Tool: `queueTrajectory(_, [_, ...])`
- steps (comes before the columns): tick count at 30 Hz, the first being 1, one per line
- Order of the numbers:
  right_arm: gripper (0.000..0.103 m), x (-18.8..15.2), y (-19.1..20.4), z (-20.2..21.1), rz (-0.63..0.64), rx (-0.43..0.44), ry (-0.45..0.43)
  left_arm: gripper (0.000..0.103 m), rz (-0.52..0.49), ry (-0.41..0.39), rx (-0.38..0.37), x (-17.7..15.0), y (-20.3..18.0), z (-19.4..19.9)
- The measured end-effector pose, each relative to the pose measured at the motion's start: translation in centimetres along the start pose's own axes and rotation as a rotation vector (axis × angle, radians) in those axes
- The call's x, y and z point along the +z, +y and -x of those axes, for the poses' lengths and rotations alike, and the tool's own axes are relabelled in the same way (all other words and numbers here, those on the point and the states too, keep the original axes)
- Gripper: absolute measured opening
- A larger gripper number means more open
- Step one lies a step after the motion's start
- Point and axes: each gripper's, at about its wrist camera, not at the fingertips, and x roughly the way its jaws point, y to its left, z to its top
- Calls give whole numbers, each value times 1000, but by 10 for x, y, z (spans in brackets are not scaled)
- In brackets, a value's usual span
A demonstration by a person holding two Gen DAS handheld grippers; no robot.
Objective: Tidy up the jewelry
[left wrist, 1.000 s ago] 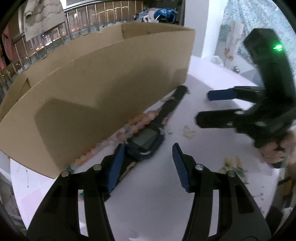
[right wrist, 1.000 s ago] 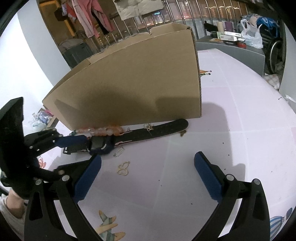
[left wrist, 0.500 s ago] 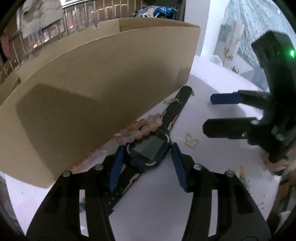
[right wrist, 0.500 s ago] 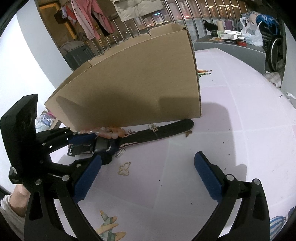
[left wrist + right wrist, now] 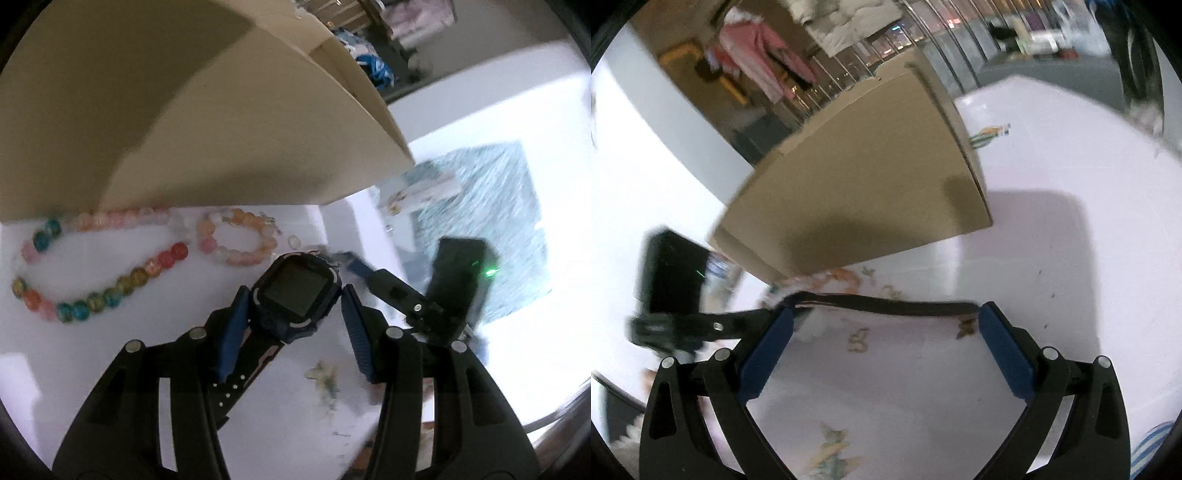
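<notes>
- Left gripper [image 5: 293, 301]: blue-padded jaws closed in on the dark navy smartwatch with square black screen [image 5: 297, 291], clamping its case from both sides; near strap runs back between the fingers.
- Right gripper [image 5: 886, 321]: jaws spread wide, gripping nothing. The watch's far black strap [image 5: 886, 304] spans the gap between its two blue pads [image 5: 1004, 354]; can't tell if the tips touch it.
- Watch case sits just in front of the tall brown cardboard box [image 5: 207, 110], strap end trailing toward the box's right corner.
- Small peach-and-orange bead bracelet [image 5: 236, 236] lies against the box base, just beyond the watch.
- Long multicolour glass-bead string (red, teal, yellow, pink) [image 5: 103, 275] loops along the box base, left of the watch.
- Thin gold open-loop trinket [image 5: 858, 339] and a small bronze-coloured charm [image 5: 966, 328] lie on the pale printed tabletop [image 5: 1052, 240], on the near side of the strap from the box.
- Frames are motion-blurred; smaller bits near the box are unreadable.
</notes>
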Motion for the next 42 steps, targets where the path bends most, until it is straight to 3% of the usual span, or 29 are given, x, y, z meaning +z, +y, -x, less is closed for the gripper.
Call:
queueTrajectory(3, [98, 2, -9, 6, -90, 99, 6, 48, 116, -6, -117, -4, 14, 2])
queueTrajectory(5, [98, 2, -13, 6, -151, 175, 18, 48, 137, -14, -134, -6, 18, -2])
queueTrajectory(12, [93, -12, -6, 0, -245, 302, 98, 48, 57, -67, -118, -15, 9, 11])
queueTrajectory(15, [87, -31, -3, -3, -324, 392, 146, 48, 12, -83, -93, -16, -1, 22])
queueTrajectory(20, [86, -59, 9, -11, -413, 510, 169, 48, -93, -100, -33, -20, -15, 32])
queueTrajectory(24, [81, -56, 19, -26, -445, 487, 139, 48, -163, -103, -19, -29, -31, 38])
queueTrajectory(32, [54, -54, 7, -23, -537, 394, -12, 48, -296, -80, 55, -56, -49, 47])
queueTrajectory(37, [11, -51, 6, -11, -468, 272, -64, 48, -363, -45, 107, -73, -51, 39])
queueTrajectory(42, [6, -53, 15, 16, -319, 152, -116, 48, -430, -7, 159, -89, -50, 23])
